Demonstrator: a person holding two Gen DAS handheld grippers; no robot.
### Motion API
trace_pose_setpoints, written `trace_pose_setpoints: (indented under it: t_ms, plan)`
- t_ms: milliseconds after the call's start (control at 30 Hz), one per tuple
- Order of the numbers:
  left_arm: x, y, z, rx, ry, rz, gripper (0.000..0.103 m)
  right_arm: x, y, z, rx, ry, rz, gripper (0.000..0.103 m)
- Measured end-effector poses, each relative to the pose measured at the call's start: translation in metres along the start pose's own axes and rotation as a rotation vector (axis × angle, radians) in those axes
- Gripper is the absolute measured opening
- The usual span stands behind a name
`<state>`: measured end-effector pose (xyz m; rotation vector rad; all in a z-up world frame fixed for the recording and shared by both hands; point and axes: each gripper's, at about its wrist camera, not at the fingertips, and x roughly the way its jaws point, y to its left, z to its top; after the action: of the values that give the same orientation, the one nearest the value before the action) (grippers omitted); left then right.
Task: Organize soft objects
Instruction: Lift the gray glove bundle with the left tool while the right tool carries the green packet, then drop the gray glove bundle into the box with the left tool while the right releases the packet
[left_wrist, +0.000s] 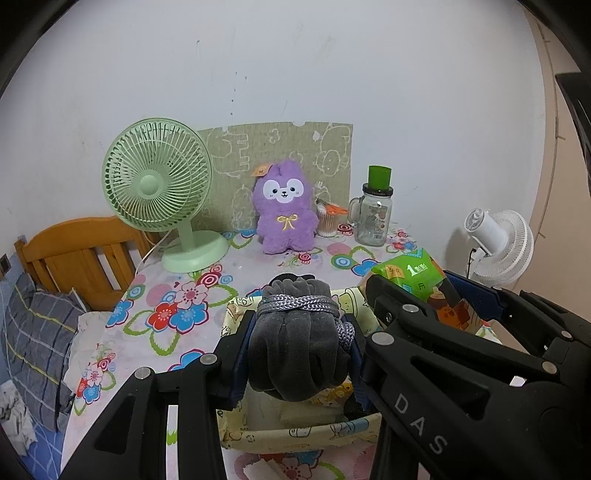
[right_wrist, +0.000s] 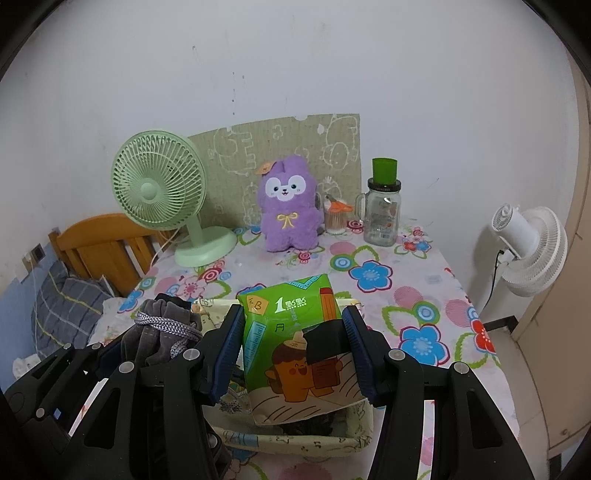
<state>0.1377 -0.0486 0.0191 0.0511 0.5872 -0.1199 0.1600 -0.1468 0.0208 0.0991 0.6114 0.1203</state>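
Above the pale printed fabric basket (right_wrist: 295, 441), your left gripper (left_wrist: 299, 347) clamps the grey velvet drawstring pouch (left_wrist: 295, 354); your right gripper (right_wrist: 291, 354) clamps the green tissue pack (right_wrist: 291, 332).

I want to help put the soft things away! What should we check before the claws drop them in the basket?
1. Left claw gripping the grey pouch: ok.
2. Right claw gripping the green tissue pack: ok.
3. Both things above the fabric basket: ok.
4. Room left inside the basket: cannot tell, something dark already lies there.
5. Claws clear of each other: not ok, very close together.
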Motion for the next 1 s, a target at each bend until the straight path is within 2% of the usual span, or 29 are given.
trace_pose_setpoints:
  t_ms: [633,833,1000]
  plan:
    - [0.048,0.005,-0.004,-0.012,0.079,-0.009,0.050,0.050,-0.006,-0.002,0.006,0.072,0.021,0.058]
    - [0.060,0.005,-0.009,-0.006,0.089,0.012,0.063,0.066,-0.007,-0.006,-0.003,0.094,0.019,0.058]
    - [0.071,0.006,-0.015,-0.004,0.122,0.006,0.069,0.077,-0.008,-0.009,-0.001,0.115,0.018,0.057]
